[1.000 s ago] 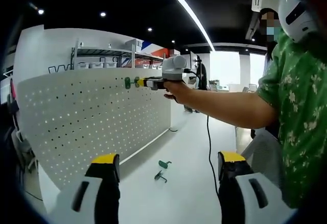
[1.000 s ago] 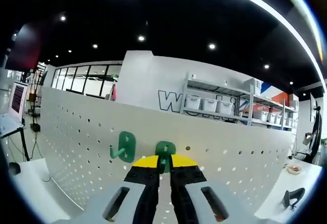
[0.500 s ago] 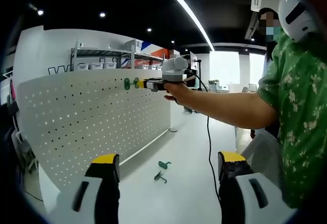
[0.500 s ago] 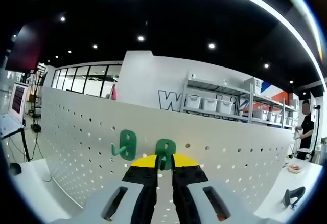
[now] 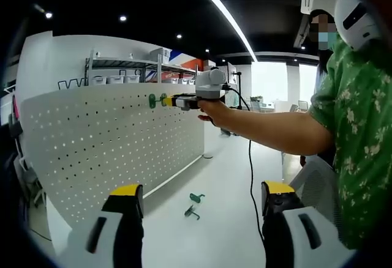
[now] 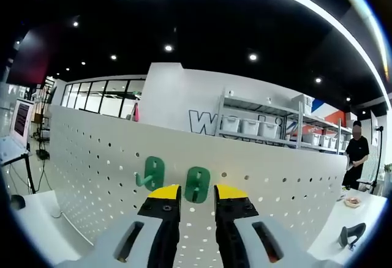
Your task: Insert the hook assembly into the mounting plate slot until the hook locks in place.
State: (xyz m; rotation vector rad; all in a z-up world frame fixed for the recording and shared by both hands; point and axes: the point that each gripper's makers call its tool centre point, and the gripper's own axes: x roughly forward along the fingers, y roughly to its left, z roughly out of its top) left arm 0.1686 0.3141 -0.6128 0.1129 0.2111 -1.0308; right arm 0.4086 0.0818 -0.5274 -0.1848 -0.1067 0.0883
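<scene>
Right gripper view – jaws spread around green hook point(image 6: 197, 184) on pegboard point(image 6: 92, 170), hook's prong hidden, left gripper point(image 5: 199, 197) jaws spread.

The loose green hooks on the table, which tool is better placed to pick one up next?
Left. The left tool is open and low, pointing toward the loose hooks on the white table. The right tool is up at the pegboard.

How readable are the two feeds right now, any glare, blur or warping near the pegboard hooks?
Right gripper view: sharp, evenly lit; the green hooks read clearly, pegboard bowed by fisheye. Left gripper view: bright window glare far right, hooks on the table small and soft.
</scene>
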